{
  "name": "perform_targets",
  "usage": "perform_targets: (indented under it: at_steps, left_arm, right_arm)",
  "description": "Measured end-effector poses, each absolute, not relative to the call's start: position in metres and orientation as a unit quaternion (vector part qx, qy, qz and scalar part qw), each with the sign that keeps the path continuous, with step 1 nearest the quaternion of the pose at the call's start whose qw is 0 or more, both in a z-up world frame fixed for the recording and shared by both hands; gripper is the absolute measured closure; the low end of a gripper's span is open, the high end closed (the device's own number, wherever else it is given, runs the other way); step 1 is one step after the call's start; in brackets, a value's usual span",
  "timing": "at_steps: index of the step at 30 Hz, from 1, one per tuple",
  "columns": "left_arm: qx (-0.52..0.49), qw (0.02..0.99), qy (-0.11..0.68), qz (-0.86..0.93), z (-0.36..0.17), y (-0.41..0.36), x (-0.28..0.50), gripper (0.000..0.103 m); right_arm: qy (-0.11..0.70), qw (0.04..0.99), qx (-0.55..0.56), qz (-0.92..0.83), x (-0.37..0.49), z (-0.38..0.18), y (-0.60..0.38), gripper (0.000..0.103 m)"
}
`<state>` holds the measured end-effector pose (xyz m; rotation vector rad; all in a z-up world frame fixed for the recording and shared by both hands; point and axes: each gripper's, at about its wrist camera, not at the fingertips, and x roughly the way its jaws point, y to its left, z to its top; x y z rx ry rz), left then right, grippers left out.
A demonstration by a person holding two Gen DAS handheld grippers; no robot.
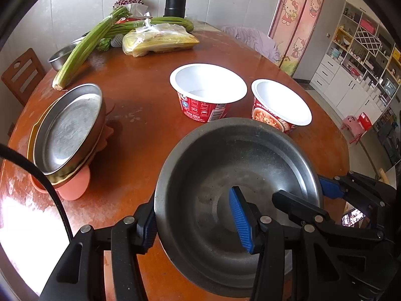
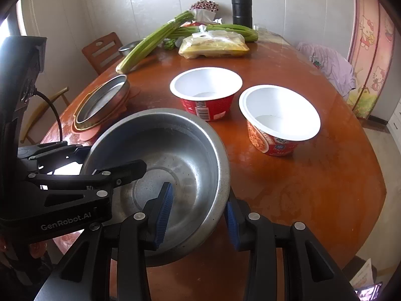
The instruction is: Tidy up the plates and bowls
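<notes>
1. Left gripper [image 1: 198,223] clamps the steel bowl [image 1: 225,155] by its rim, one pad inside
2. Right gripper [image 2: 198,215] pinches the opposite rim
3. Bowl hangs above the table [image 2: 313,188], near two cups [image 2: 208,92], plates [image 1: 67,130] well left

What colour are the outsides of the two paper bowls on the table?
Red with printed labels, white inside: bowls and. The right wrist view shows them best.

Pale panelled wall [image 2: 150,5], wooden chair [image 2: 102,50], pink cartoon wardrobe [image 1: 298,17], white shelving [image 1: 361,57].
</notes>
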<state>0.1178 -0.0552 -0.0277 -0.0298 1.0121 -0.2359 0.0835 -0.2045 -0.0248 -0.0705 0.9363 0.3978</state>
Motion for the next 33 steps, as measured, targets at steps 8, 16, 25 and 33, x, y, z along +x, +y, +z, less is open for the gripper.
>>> perform_targets:
  at_steps: [8, 16, 25, 33]
  left_arm:
    - [-0.012, 0.866, 0.487, -0.107, -0.032, -0.051, 0.113, 0.051]
    - [-0.01, 0.865, 0.492, -0.1, -0.038, -0.051, 0.116, 0.051]
    - [-0.002, 0.859, 0.502, -0.099, -0.046, -0.057, 0.122, 0.051]
    - [0.013, 0.856, 0.506, -0.099, -0.051, -0.066, 0.125, 0.051]
  right_arm:
    - [0.45, 0.872, -0.031, 0.191, 0.077, -0.027, -0.201, 0.061]
    - [0.457, 0.867, -0.03, 0.195, 0.076, -0.036, -0.198, 0.061]
    - [0.458, 0.868, -0.028, 0.191, 0.081, -0.039, -0.201, 0.061]
    - [0.458, 0.87, -0.021, 0.184, 0.083, -0.041, -0.209, 0.061]
